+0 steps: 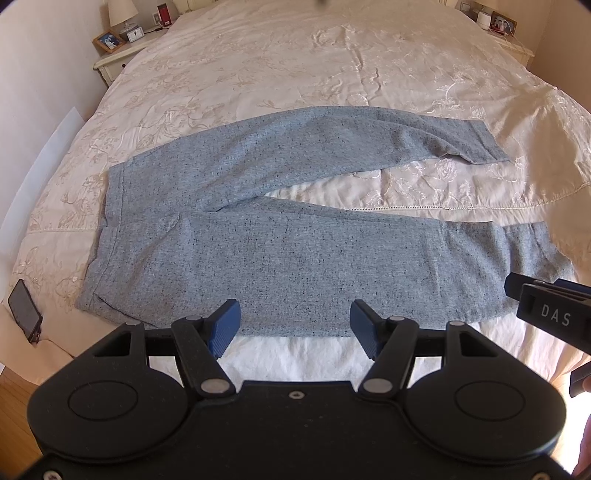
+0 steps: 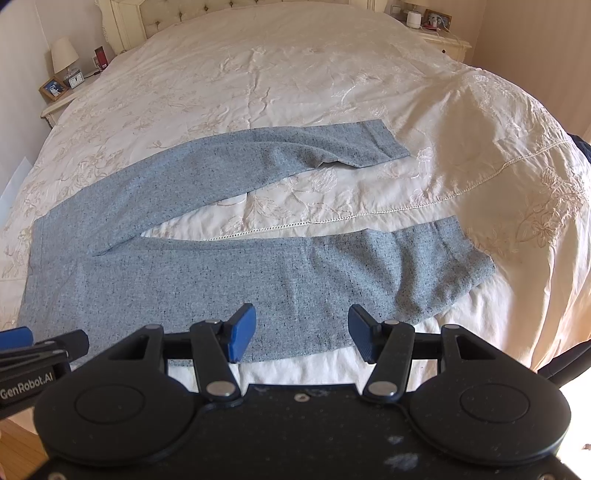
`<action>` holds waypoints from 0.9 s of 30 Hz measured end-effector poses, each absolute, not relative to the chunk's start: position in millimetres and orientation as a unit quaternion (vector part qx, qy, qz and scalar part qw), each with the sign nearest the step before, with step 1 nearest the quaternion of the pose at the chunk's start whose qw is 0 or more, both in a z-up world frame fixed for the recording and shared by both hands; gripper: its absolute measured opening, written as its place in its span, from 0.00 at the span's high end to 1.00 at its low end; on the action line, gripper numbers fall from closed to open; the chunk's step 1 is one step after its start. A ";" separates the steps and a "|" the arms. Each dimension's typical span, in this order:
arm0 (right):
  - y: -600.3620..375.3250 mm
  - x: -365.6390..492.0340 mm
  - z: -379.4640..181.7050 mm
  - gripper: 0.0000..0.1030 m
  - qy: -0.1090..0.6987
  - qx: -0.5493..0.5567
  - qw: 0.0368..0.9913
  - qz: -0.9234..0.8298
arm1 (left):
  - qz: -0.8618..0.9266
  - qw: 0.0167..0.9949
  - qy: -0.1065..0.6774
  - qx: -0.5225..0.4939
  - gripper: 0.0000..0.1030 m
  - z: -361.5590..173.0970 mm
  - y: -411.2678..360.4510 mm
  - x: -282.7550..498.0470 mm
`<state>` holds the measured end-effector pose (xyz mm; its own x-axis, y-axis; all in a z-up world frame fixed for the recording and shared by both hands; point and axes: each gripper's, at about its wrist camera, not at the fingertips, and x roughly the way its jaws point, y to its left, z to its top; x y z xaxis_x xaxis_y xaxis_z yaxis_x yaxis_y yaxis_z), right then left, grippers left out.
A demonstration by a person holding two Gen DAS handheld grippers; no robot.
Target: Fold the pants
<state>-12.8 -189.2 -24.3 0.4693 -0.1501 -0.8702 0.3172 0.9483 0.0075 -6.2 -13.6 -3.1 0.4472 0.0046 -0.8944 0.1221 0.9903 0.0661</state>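
Grey-blue speckled pants (image 1: 280, 258) lie flat on the bed, waistband at the left, two legs spread apart toward the right. The near leg runs along the bed's front edge; the far leg angles away. My left gripper (image 1: 291, 325) is open and empty, just above the near leg's lower edge. My right gripper (image 2: 301, 334) is open and empty, over the near leg (image 2: 295, 280) further right, near its cuff (image 2: 443, 266). Each gripper shows at the side of the other's view, the right one (image 1: 546, 306) and the left one (image 2: 33, 350).
A cream embroidered bedspread (image 1: 295, 74) covers the bed. A dark phone (image 1: 24, 310) lies at the bed's left front corner. Nightstands with a lamp, clock and photo frame (image 1: 109, 40) stand at the back left, another (image 2: 439, 29) at the back right.
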 end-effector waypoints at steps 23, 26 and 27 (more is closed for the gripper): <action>-182.5 14.1 -50.9 0.43 0.488 0.061 0.858 -0.149 | -0.053 0.831 0.549 0.073 0.34 -21.9 1.0 27.8; -185.5 22.3 -70.5 0.43 0.508 0.060 0.845 -0.156 | -0.066 0.824 0.560 0.059 0.34 -35.0 5.6 42.6; -187.8 24.8 -78.4 0.43 0.517 0.059 0.841 -0.150 | -0.069 0.820 0.565 0.060 0.34 -41.2 5.6 49.0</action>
<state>24.8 -187.8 -78.4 0.4205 -0.1914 -0.8868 0.3130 0.9481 -0.0562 49.0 5.6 -41.2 0.3516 -0.0443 -0.9351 0.1804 0.9834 0.0212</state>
